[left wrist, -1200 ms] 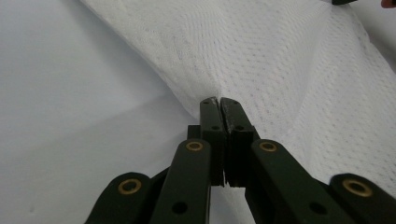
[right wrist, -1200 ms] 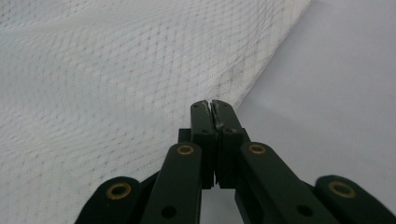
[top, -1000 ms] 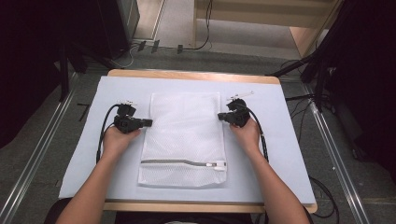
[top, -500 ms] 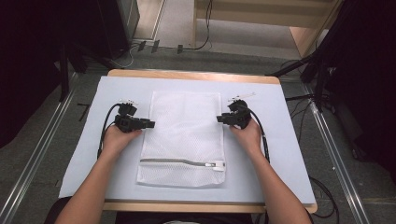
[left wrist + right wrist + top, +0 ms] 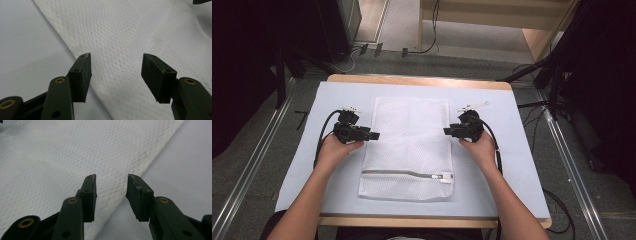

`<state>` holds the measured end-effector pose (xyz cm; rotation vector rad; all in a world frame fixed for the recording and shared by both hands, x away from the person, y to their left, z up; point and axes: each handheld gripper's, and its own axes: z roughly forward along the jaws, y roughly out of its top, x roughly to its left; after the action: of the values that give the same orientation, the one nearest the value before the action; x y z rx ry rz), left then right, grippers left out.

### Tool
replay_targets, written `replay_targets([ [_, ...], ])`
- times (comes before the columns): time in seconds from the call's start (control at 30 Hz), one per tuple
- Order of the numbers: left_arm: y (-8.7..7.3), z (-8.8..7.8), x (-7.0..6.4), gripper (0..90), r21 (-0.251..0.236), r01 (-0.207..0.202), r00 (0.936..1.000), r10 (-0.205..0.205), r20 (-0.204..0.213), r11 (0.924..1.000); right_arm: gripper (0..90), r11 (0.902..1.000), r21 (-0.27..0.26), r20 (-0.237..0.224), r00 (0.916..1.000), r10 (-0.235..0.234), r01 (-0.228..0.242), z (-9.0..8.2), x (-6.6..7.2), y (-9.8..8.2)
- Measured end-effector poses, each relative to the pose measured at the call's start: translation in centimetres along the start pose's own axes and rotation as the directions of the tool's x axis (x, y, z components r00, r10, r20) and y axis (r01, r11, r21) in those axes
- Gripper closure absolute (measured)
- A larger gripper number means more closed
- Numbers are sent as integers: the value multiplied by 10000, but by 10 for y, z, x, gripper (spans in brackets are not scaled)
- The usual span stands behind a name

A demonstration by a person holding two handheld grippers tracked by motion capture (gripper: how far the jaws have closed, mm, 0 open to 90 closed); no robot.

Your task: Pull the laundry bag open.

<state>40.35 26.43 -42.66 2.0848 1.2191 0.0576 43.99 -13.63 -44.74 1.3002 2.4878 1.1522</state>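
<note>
White mesh bag (image 5: 408,145) flat on table, left hand-held gripper (image 5: 373,135) just opened, empty

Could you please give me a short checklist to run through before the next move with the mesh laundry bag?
1. Left claw released: ok, jaws have just been opening, nothing pinched between them.
2. Right claw released: ok, jaws have just been opening, standing over the bag's edge with nothing gripped.
3. Mesh bag flat on the blue mat: ok.
4. Zipper closed: ok, as far as the high view shows.
5. Bag contents: cannot tell.
</note>
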Motion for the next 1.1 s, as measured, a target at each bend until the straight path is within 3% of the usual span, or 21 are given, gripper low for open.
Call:
replay_targets([
  [0.3, -1, -8, -29, 392, -102, -553, 9964, 559, 645, 9984, 610, 9986, 22, -555, 9971, -520, 522, -15, 25, -17],
  [0.5, -3, -7, -46, 390, -43, -966, 9921, 966, 804, 9953, 610, 9975, 0, -844, 9940, -702, 704, -24, 41, -29],
  [0.9, -8, -2, -82, 392, -58, -1711, 9787, 1707, 1137, 9852, 657, 9952, 336, -1220, 9887, -872, 919, -35, 62, -57],
  [1.1, -9, 5, -93, 397, -55, -1865, 9734, 1855, 1342, 9824, 681, 9931, 421, -1299, 9861, -1034, 1097, -39, 66, -69],
])
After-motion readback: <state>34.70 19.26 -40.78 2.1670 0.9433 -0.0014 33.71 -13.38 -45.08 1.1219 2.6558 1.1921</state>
